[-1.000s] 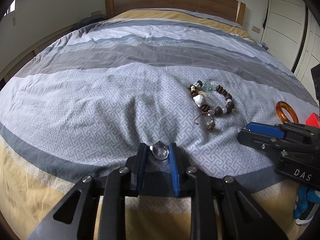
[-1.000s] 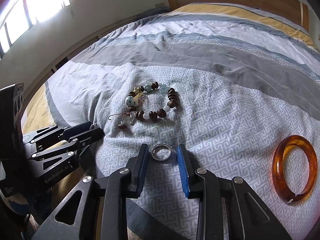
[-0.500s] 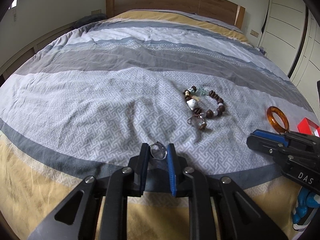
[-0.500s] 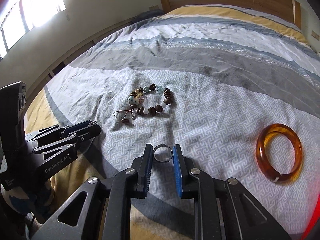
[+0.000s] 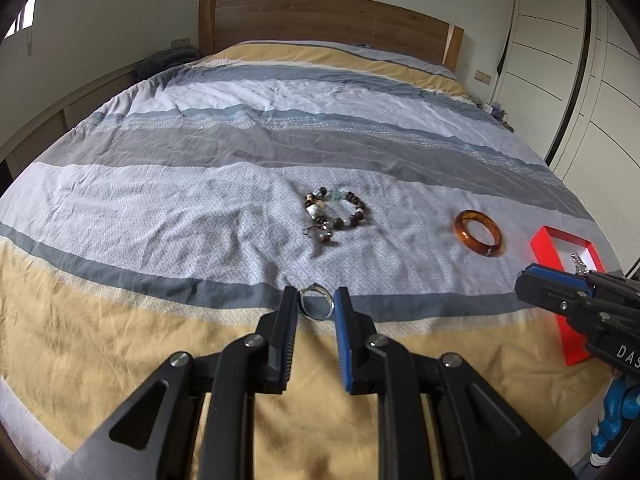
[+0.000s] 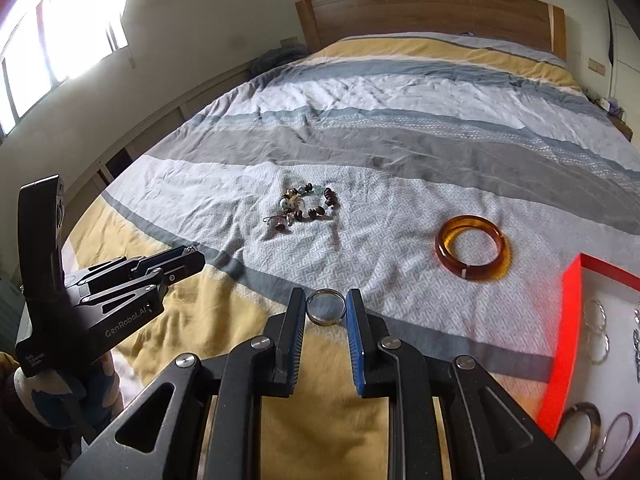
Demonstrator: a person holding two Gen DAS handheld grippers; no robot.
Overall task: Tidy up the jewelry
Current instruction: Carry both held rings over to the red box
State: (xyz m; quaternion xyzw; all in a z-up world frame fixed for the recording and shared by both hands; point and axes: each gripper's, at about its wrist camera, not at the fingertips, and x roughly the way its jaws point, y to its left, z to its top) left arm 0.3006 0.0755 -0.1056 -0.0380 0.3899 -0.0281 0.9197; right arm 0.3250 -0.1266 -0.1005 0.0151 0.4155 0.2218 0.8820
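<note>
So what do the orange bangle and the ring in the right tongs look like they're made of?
The translucent amber-orange bangle looks like glossy resin or glass: light glows through it. The small silver-coloured ring pinched in the right tongs looks like polished metal, its rim glinting; which metal is unclear.

Left hand-held gripper (image 5: 317, 304) clamps small silver metal ring (image 5: 317, 301) above striped bed (image 5: 200, 200). Brown wooden bead bracelet (image 5: 334, 216) lies mid-bed; amber translucent bangle (image 5: 478, 233) right of it; red open box (image 5: 568, 280) near right hand-held gripper (image 5: 560, 300).
</note>
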